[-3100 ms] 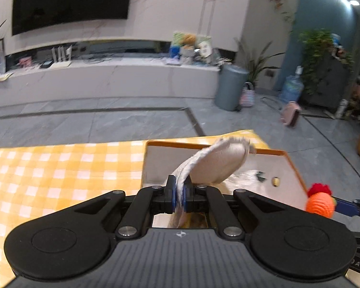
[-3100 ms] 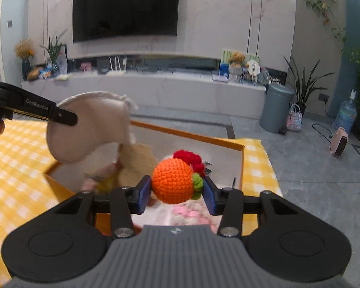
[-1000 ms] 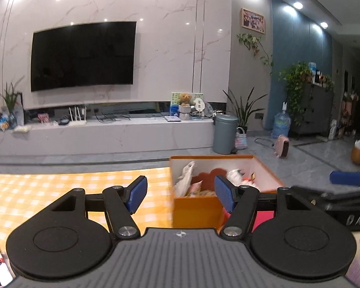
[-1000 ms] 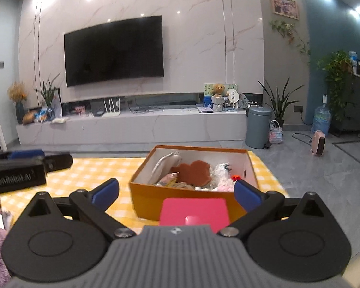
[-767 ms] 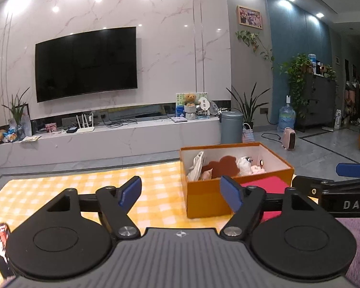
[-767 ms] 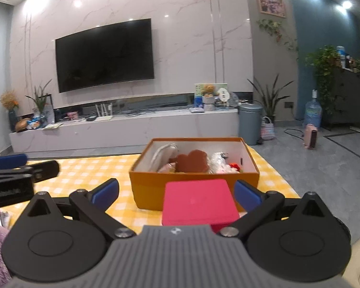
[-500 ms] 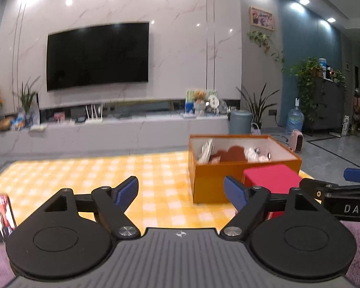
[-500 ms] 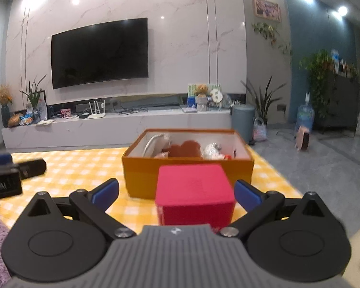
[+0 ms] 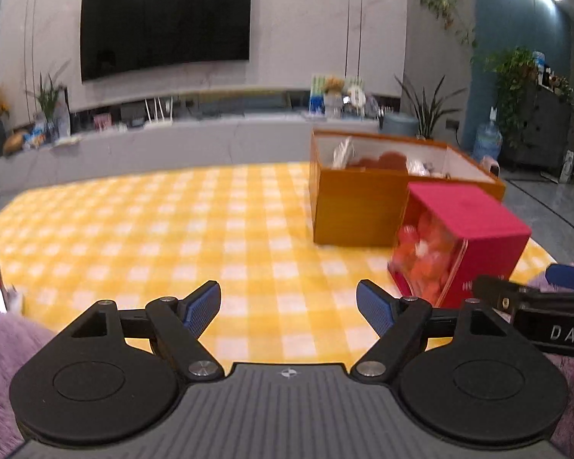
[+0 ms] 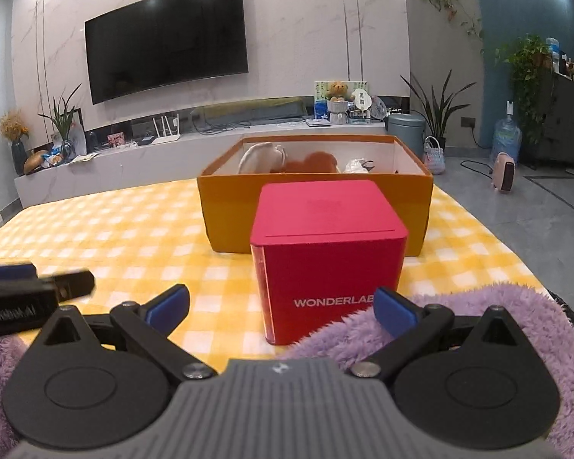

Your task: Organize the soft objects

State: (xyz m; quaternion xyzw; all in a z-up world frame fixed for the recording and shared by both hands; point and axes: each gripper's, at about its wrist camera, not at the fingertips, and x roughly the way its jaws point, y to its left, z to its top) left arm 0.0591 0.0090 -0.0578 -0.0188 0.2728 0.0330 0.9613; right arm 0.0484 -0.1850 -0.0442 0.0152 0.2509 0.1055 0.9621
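Both claws, left claw (image 9: 288,303) & right claw (image 10: 281,304), spread wide w/ nothing between, low near desk edge, prob bc soft toys already sit in open orange cardboard box (image 10: 313,206) behind red cube box (image 10: 327,264).

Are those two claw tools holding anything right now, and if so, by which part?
Nothing is held. The left gripper and the right gripper both have their jaws wide apart with nothing between them; the soft items sit in the orange box.
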